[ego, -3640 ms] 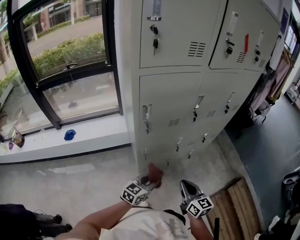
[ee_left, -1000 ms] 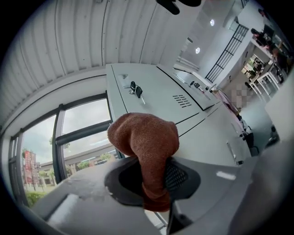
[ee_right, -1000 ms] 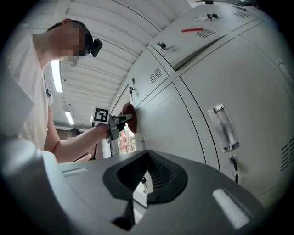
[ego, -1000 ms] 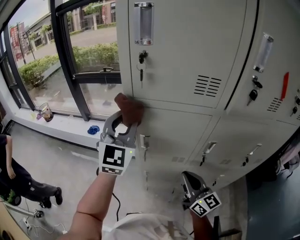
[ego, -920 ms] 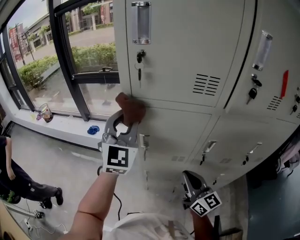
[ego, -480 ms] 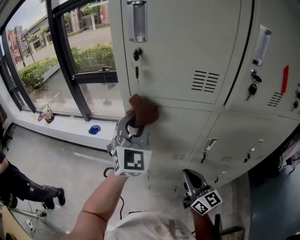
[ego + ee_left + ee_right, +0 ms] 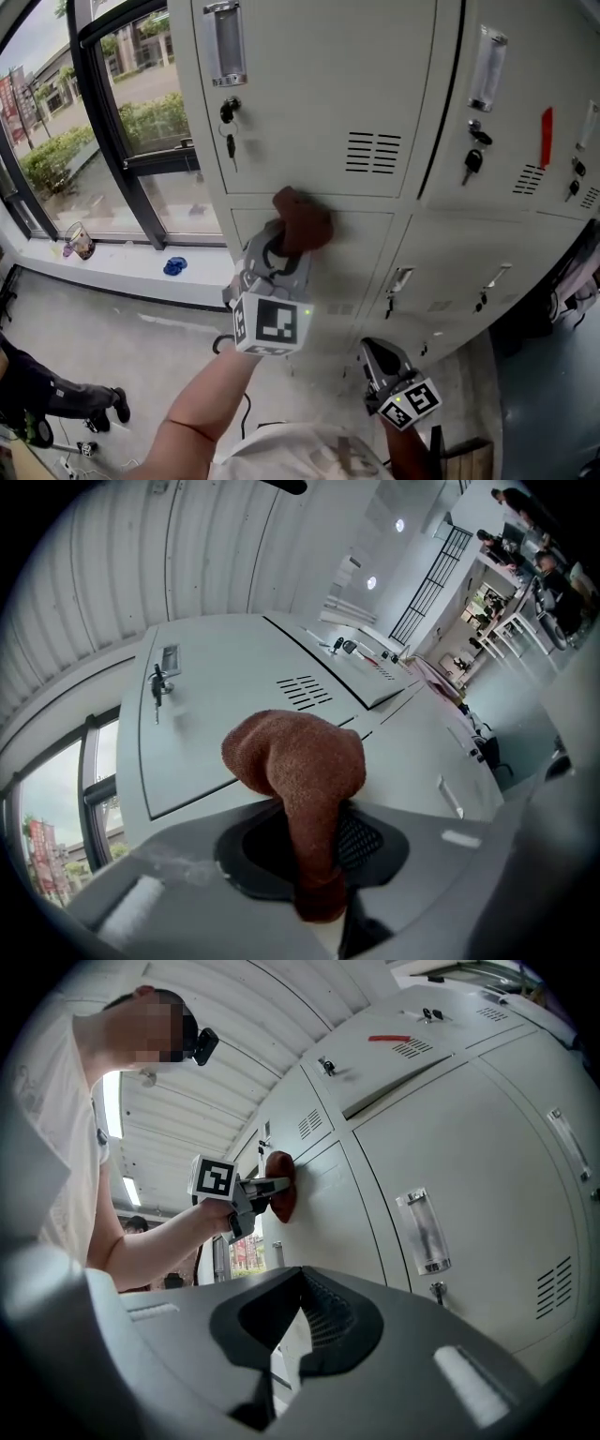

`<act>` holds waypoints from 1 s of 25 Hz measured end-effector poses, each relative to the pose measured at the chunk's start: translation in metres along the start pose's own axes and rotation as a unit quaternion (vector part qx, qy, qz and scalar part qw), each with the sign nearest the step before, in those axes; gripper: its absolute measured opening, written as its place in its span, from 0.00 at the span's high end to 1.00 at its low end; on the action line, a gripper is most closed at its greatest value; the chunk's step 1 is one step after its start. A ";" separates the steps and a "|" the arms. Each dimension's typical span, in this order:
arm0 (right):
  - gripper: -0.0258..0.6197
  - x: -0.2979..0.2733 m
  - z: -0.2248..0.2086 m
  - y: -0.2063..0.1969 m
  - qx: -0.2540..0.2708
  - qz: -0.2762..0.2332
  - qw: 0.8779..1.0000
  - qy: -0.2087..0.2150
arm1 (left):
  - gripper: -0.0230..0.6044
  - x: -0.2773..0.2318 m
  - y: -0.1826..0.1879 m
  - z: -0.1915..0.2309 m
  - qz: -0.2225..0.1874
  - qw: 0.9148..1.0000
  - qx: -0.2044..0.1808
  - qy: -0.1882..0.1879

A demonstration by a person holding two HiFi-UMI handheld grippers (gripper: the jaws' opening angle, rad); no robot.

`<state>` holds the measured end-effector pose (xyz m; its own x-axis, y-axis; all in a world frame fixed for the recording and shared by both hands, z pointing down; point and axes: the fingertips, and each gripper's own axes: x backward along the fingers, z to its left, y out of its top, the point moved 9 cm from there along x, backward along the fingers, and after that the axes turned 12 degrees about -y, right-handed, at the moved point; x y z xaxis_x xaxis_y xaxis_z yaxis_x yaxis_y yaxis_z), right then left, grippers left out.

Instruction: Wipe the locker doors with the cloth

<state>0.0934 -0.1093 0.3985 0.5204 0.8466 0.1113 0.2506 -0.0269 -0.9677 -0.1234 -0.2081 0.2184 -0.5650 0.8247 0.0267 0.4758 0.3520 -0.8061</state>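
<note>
Though two tools (image 7: 284, 251) (image 7: 376, 356), one cloth (image 7: 303, 221).

To my left a tall window (image 7: 131, 112) in a black frame lets in daylight; through it I see green hedges (image 7: 47, 155) and a road. Under it runs a white sill (image 7: 112, 278) carrying a small blue object (image 7: 174, 266) and a cup (image 7: 79, 242). The floor (image 7: 122, 328) below is pale, speckled grey. Past the grey lockers (image 7: 309, 84) in front of me, on my right, lies a dark blue stretch (image 7: 553, 403). Overhead the ceiling (image 7: 141, 564) is white and ribbed, with round lights (image 7: 400, 525) lit
</note>
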 end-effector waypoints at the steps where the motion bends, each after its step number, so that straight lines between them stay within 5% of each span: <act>1: 0.95 0.002 -0.002 0.001 0.000 0.000 1.000 -0.003 | 0.82 -0.004 0.003 -0.003 -0.003 1.000 0.000 -0.005; 10: 0.95 0.015 -0.017 0.006 0.002 -0.006 1.000 -0.022 | 0.82 -0.026 0.025 -0.020 -0.027 0.999 0.011 -0.032; 25: 0.95 0.026 -0.029 0.003 -0.008 -0.006 0.999 -0.042 | 0.82 -0.068 0.060 -0.064 0.011 0.994 -0.069 -0.078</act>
<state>0.1318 -0.1024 0.4047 0.4463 0.8889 0.1029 0.2697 -0.0240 -0.9627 -0.0133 -0.2149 0.2059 -0.6468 0.7572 -0.0909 0.5711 0.4019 -0.7158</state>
